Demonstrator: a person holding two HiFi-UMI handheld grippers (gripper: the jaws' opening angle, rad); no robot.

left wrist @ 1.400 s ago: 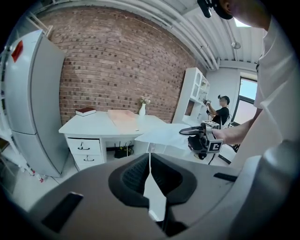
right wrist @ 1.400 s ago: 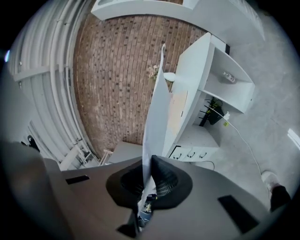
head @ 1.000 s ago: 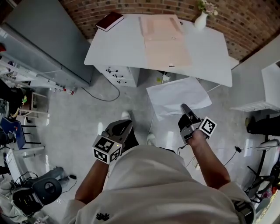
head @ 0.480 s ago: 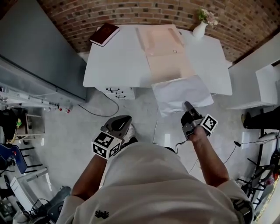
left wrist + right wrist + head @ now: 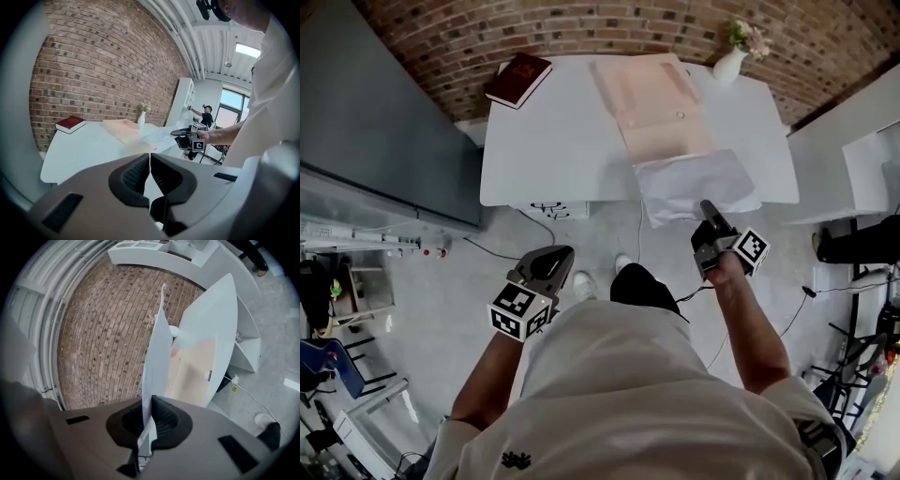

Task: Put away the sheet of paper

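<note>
Brick wall [image 5: 609, 23] runs across the back, pale floor [image 5: 469, 272] below it, and a big grey panel [image 5: 375, 122] sits off to the left. The white table [image 5: 553, 141] is pushed up against the wall.

On the table, a pale pink folder [image 5: 652, 103] lies flat right of centre, running from the far edge toward the near one. The paper [image 5: 694, 183] is just in front of it, over the near right part of the table. Its far edge reaches the near end of the folder and its near edge sticks out past the table's front edge. I can't tell if it's actually lying on the tabletop or just above it.

A dark red book [image 5: 517, 79] sits on the far left corner. A small white vase [image 5: 729, 64] with flowers stands at the far right, just beside the folder.

The right gripper [image 5: 708, 208] is at the table's near edge with its jaws clamped on the paper's near edge. In its own view the sheet [image 5: 157, 348] runs up edge-on from between the pads [image 5: 161, 420].

The left gripper [image 5: 555, 255] is out over the floor, well short of the table. Its jaws are together with nothing in them, and its own view shows the pads [image 5: 136, 176] meeting along a thin line.
</note>
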